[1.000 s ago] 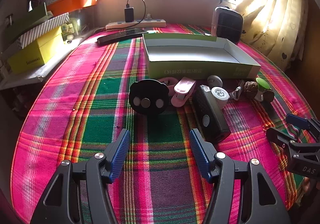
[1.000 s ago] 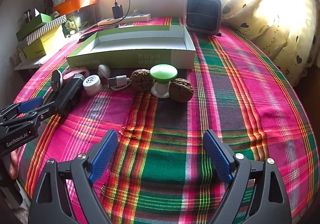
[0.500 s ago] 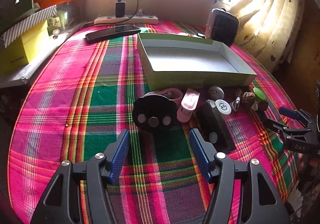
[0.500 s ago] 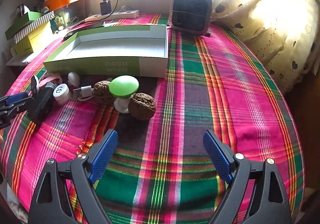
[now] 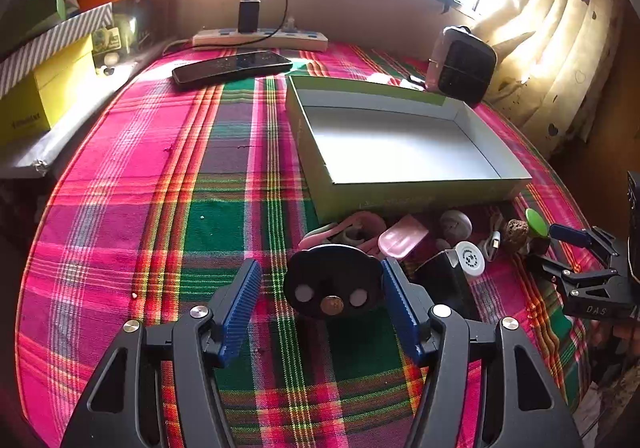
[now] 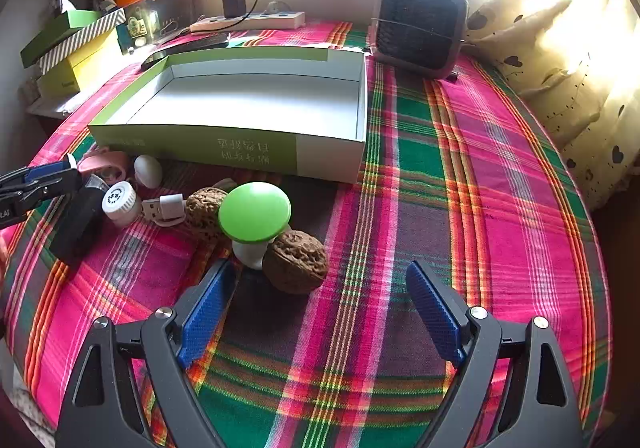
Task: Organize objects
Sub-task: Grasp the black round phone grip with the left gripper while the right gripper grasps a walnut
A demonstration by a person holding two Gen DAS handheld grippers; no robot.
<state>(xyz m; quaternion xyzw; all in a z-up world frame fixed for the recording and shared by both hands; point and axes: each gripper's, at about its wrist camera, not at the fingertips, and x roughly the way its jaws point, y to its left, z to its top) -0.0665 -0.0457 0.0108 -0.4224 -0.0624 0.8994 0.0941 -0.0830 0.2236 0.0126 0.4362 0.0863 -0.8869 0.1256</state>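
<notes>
- The left gripper (image 5: 322,306) has its blue pads spread apart, and the black round object (image 5: 333,280) sits between them, close against the pad at 3 o'clock and clear of the pad at 9 o'clock.
- At 1 o'clock from that object lie a pink clip (image 5: 402,242), a white cap (image 5: 469,259) and a black rectangular device (image 5: 444,282), bunched together.
- At 12 o'clock beyond the clutter stands the green tray box (image 5: 400,195), its white inside bare.
- The right gripper (image 6: 318,304) is also spread wide, gripping nothing; a walnut (image 6: 295,262) rests just ahead of its gap, nearer the pad at 9 o'clock.
- Touching the walnut at 11 o'clock is a green mushroom toy (image 6: 254,212), with a second walnut (image 6: 205,209) behind it.
- A small fan (image 6: 418,27) stands at 12 o'clock on the plaid cloth (image 6: 460,183).
</notes>
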